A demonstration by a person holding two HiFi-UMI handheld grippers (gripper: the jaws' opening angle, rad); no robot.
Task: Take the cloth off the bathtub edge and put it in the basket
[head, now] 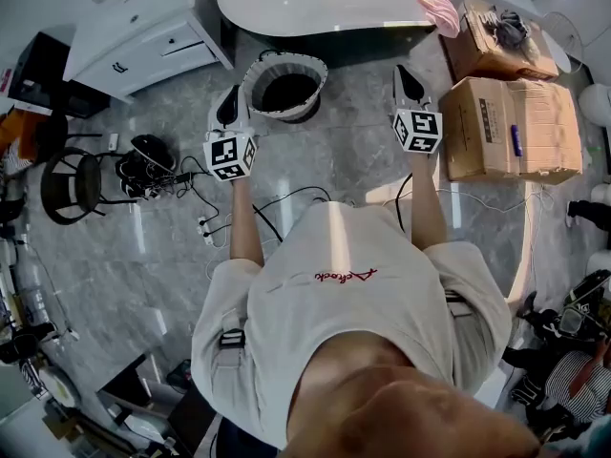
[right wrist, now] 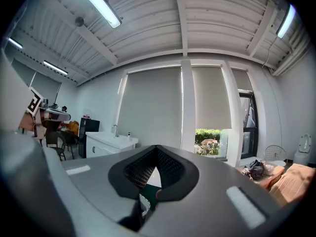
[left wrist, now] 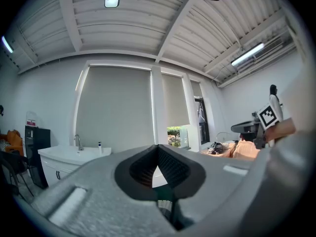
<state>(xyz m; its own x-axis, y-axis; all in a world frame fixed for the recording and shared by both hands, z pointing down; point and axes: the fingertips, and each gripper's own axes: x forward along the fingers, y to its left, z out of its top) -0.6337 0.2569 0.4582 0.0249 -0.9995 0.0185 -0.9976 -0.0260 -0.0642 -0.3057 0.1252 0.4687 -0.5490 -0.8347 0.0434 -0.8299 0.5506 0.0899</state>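
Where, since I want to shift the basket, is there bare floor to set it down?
Bare floor lies between the basket and the cardboard boxes, before the bathtub. More lies between the cables and the person. Crowded: round the chair and cables, and beside the boxes.

One bathtub [head: 315, 3]; one pink cloth [head: 439, 12]; one basket [head: 256, 72]; two cardboard boxes, a farther box [head: 496, 51] and a nearer box [head: 511, 132]; one white vanity cabinet [head: 143, 36]; one tap [left wrist: 78, 141]; one small bottle [left wrist: 99, 145]; one black chair [head: 67, 184]; two grippers, the left gripper [head: 231, 95] and the right gripper [head: 405, 72], each bearing one marker cube [head: 418, 130]; one person [head: 344, 322].
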